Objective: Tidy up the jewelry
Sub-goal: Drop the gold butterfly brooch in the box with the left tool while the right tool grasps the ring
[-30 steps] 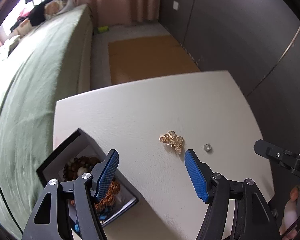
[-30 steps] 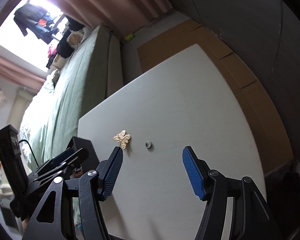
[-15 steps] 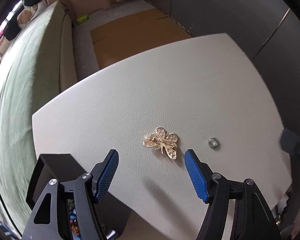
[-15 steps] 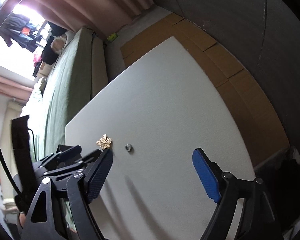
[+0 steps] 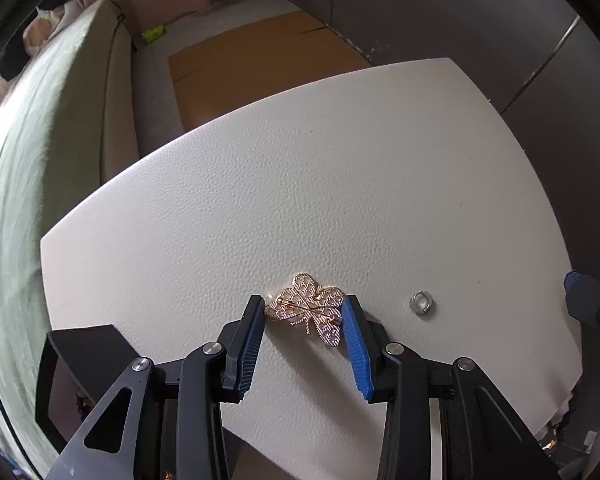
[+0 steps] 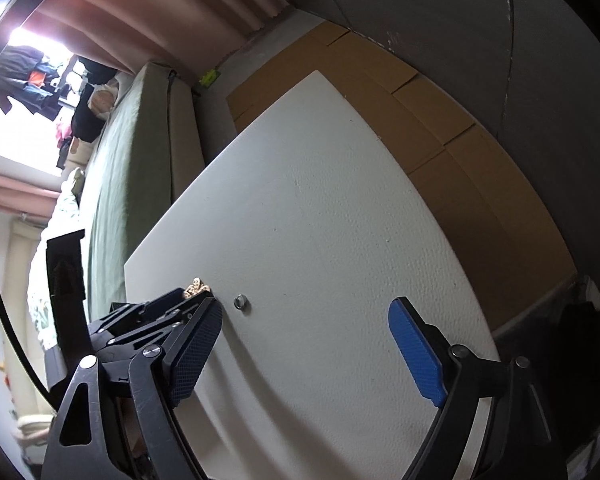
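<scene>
Left wrist view: left gripper (image 5: 303, 308) closing, blue pads touching both sides of gold filigree butterfly brooch (image 5: 308, 308) on white textured tabletop (image 5: 320, 184) near front edge. Small silver ring (image 5: 421, 303) just beside. Right gripper (image 6: 306, 320) wide, opening, empty.

1. No legible text, labels, brand marks, numbers or signs appear in either wrist view.
2. The small pale plate on the far wall is too small to read.
</scene>
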`<state>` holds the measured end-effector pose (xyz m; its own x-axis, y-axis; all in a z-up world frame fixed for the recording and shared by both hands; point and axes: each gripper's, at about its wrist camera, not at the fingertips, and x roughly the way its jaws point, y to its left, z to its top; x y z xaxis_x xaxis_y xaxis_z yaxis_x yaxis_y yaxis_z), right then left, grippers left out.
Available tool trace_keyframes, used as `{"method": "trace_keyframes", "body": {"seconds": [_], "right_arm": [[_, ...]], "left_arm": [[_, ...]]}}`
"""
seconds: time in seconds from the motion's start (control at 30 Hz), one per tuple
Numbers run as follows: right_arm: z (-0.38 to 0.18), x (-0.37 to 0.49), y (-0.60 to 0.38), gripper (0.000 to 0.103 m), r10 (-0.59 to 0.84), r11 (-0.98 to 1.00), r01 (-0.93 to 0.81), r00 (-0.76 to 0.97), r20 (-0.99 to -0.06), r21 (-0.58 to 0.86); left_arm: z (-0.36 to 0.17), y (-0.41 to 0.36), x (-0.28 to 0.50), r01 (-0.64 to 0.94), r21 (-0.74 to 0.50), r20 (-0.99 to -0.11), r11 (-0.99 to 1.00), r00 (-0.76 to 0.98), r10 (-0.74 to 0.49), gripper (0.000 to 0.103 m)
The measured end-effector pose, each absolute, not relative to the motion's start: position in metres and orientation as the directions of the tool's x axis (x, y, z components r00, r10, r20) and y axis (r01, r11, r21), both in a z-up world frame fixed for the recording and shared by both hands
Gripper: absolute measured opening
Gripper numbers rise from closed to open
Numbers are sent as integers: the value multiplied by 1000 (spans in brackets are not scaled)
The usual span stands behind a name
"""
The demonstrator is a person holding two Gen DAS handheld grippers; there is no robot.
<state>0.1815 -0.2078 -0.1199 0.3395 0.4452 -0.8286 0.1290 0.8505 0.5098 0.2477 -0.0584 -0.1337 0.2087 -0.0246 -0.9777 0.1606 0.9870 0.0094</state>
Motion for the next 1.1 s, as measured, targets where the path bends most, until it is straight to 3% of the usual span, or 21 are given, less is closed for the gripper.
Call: {"method": "trace_keyframes", "body": {"seconds": [0.37,0.6,0.7,0.87,1.1], "right_arm": [[-123,188,-173,84,479,863,10,306,-823,506],[-127,195,-140,47,465,884,-101,285,-838,456],[-129,197,-131,39,453,891,-130,283,-845,434],[-129,201,-122,27,413,911,-164,302,-859,380],[-132,201,-104,26,298,949,-203,330,-896,241]], "left_arm": [[-94,-28,231,99,-11,-966,995,257,-37,41],[-62,2,211,39,-20,-957,999,288,-30,41],[-54,16,202,18,-21,-954,1000,299,-26,41],[-47,38,188,-13,-28,-952,1000,304,-22,41],[-48,60,171,-47,-52,-952,998,305,-35,41]]}}
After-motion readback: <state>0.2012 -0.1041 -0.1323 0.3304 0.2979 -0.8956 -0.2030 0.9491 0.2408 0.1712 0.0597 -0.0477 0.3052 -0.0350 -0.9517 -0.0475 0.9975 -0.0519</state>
